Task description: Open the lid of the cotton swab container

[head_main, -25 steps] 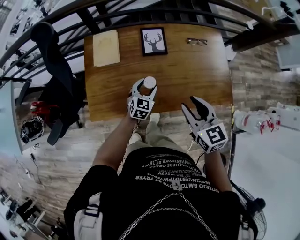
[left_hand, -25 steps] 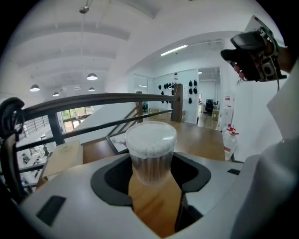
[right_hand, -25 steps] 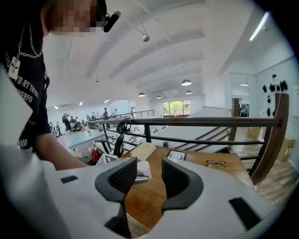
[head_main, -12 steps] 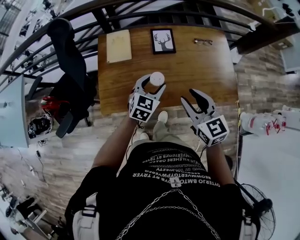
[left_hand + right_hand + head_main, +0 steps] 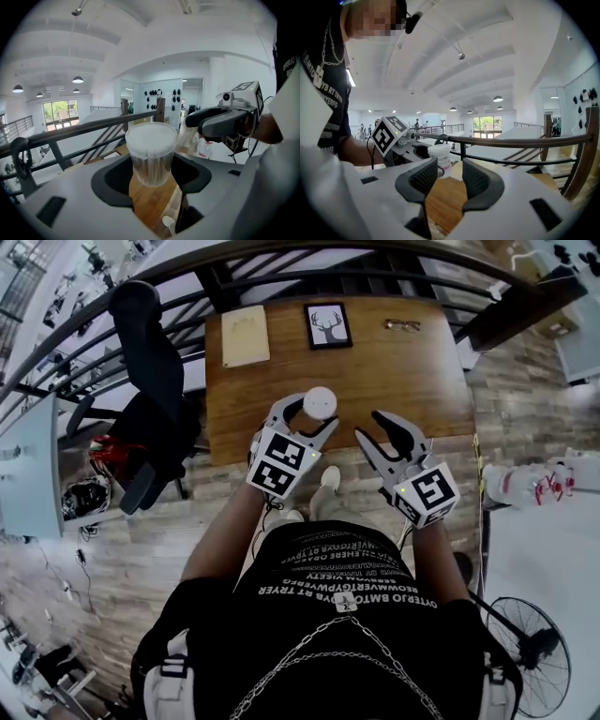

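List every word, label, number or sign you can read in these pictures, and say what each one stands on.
No text here reads reliably.
Black T-shirt: rows of white capitals, upside down, too distorted to quote.
Clear round plastic container with white lid: pinkish label print, blurred.
Tan sheet: faint mark, too small.
Black-framed deer picture: no words.

- left gripper held out front, arm bent, fingers clamped on the cotton swab container
- right gripper just beside it, fingers apart, empty
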Action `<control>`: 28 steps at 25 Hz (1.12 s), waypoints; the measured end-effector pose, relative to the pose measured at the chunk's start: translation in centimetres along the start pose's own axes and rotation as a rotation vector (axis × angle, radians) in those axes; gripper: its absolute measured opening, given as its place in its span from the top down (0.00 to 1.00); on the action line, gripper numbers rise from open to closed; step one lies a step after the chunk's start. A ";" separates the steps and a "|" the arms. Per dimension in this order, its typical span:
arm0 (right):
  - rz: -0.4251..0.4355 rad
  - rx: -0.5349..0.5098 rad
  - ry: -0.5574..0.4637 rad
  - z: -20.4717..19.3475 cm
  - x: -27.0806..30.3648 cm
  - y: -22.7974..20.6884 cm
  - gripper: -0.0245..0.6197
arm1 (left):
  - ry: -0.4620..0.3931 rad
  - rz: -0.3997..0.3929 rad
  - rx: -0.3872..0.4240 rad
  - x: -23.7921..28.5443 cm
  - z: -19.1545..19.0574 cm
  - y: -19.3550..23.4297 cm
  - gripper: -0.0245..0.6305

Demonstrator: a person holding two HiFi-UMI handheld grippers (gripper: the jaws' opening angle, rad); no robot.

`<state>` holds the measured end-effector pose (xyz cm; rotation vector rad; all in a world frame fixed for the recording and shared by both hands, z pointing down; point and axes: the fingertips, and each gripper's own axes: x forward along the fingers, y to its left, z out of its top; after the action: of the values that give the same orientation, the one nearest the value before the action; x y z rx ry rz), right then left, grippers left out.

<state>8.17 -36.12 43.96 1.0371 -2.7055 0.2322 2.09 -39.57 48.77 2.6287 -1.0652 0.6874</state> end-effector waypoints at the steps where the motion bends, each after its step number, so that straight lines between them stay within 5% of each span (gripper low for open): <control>1: 0.013 -0.008 -0.013 0.6 -0.1 0.7 0.72 | 0.001 -0.015 0.007 -0.7 0.3 -0.5 0.55; 13: 0.242 -0.055 -0.048 5.2 -1.3 10.0 0.57 | -0.009 -0.164 0.122 -7.8 1.9 -6.9 0.55; 28: 0.250 -0.131 0.026 3.3 -1.6 15.4 0.60 | 0.091 -0.153 0.216 -11.7 -1.9 -9.2 0.57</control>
<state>-1.58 -24.57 39.39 0.6548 -2.7798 0.1081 0.59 -25.30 44.30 2.7903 -0.7953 0.9234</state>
